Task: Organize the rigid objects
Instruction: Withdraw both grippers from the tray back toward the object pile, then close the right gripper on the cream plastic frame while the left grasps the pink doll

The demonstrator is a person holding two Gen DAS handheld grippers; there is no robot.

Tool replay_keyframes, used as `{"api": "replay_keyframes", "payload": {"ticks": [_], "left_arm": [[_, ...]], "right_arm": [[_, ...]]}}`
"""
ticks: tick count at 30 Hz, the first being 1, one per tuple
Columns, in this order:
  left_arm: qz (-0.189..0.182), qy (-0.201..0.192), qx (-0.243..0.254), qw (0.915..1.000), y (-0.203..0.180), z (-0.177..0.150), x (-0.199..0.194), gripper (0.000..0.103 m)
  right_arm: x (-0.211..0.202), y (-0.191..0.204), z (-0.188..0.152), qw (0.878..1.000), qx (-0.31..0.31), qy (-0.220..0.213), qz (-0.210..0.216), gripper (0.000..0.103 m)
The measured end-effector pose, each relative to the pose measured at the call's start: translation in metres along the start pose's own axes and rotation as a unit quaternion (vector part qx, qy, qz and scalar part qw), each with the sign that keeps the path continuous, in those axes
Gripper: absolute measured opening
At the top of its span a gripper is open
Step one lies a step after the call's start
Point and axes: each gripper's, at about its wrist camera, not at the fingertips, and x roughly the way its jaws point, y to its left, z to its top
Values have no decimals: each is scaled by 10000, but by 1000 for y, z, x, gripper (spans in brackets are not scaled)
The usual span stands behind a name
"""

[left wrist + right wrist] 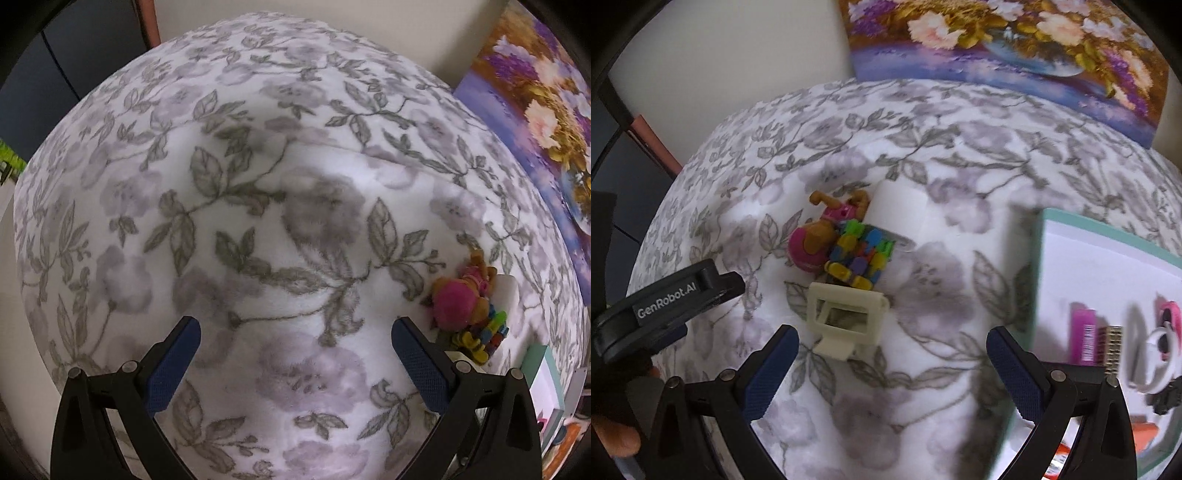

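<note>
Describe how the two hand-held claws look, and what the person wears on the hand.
Both the left claw and the right claw have black plastic frames with silver rivets and dark blue textured fingers. In the right wrist view, the left claw's body carries white "GenRobot.AI" lettering. The hand wears a black glove.

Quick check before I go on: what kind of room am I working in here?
Probably a bedroom or other home room. The surface is a plush floral blanket, like a bed cover; a flower painting leans against the wall, and small toys lie on the blanket.
</note>
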Motion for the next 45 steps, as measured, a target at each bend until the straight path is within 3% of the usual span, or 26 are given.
{"api": "replay_keyframes", "payload": {"ticks": [5, 18, 33, 45], "left_arm": [[121, 66, -52, 9999, 1, 3, 8, 103], [212, 73, -224, 9995, 10, 6, 16, 103], [316, -45, -173, 9993, 6, 5, 8, 103], [266, -146, 8, 9995, -7, 4, -4, 103]], "right_arm": [[19, 9, 1, 9999, -49, 93, 24, 103], [44, 27, -4, 9961, -475, 26, -739, 99], [37, 34, -2, 9971, -621, -116, -415, 62], [23, 20, 3, 9990, -426, -94, -44, 62]]}}
